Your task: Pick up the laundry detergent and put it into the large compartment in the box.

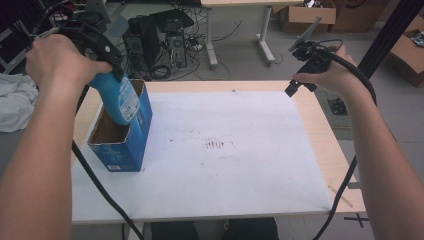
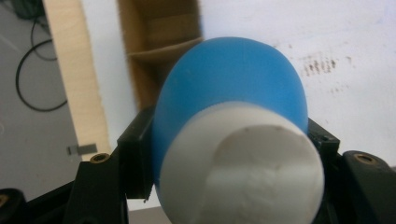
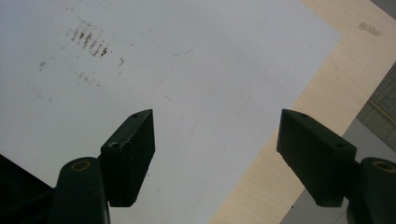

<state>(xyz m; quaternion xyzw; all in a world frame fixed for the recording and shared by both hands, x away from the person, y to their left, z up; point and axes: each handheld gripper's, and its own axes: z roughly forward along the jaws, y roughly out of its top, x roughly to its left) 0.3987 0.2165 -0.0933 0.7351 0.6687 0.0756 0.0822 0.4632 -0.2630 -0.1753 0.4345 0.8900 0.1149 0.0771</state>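
My left gripper (image 1: 116,76) is shut on a blue bottle (image 1: 119,100) with a white cap (image 2: 243,168). It holds the bottle tilted, bottom end down, in the open top of a blue cardboard box (image 1: 122,142) that stands at the left of the white table sheet (image 1: 225,145). In the left gripper view the black jaws press both sides of the blue bottle (image 2: 229,79), and the brown inside of the box (image 2: 161,42) lies beyond it. My right gripper (image 1: 300,82) hovers open over the table's far right corner. Nothing sits between its black fingers (image 3: 133,149).
A wooden table edge (image 1: 327,145) frames the white sheet, which carries a patch of dark marks (image 1: 214,144). Behind the table stand computer gear with cables (image 1: 160,40), a second table's legs (image 1: 265,35) and cardboard boxes (image 1: 305,15). A white cloth (image 1: 15,100) lies at the left.
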